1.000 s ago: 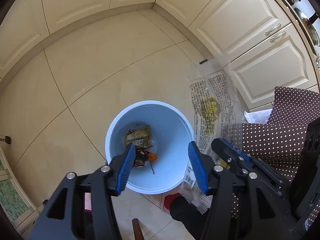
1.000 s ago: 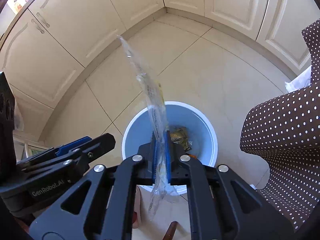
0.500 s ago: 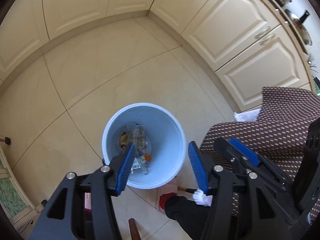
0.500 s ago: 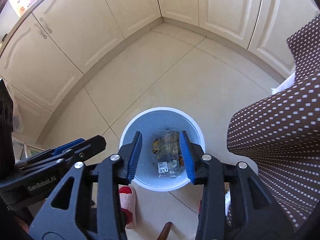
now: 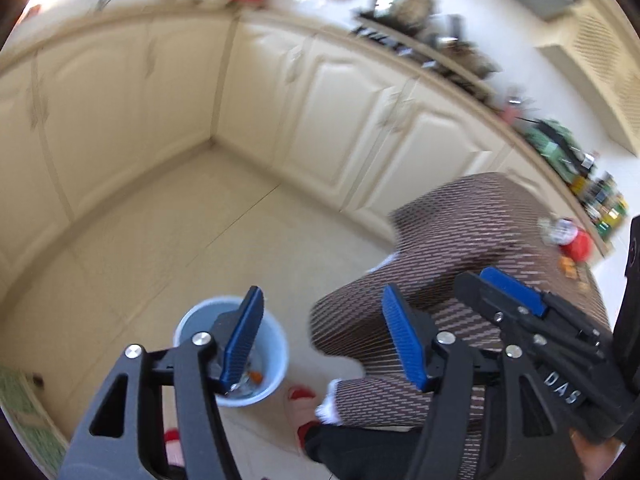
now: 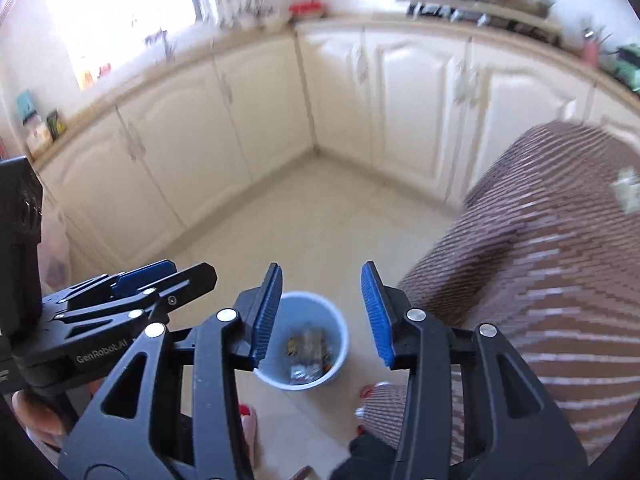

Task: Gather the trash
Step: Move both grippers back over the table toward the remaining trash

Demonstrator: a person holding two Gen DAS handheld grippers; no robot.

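Note:
A light blue bin [image 6: 316, 312] stands on the tiled floor, far below both grippers, with wrappers [image 6: 308, 354] lying in its bottom. It also shows in the left wrist view [image 5: 272, 344], partly behind a finger. My left gripper [image 5: 322, 336] is open and empty, high above the floor. My right gripper [image 6: 322, 312] is open and empty, above the bin. A red item [image 5: 580, 245] and small orange bits [image 5: 568, 268] lie on the brown dotted tablecloth [image 5: 460, 232], blurred.
Cream cabinets [image 6: 400, 100] run around the corner, with a cluttered counter [image 5: 440, 44] above. The cloth-covered table [image 6: 560, 260] fills the right side. A white scrap [image 6: 628, 192] lies on it. Red slippers [image 5: 298, 394] show on the floor by the bin.
Both grippers have risen and tilted up, so the bin looks smaller and the counters came into view. A second ago the right gripper held a clear wrapper; it now lies in the bin.

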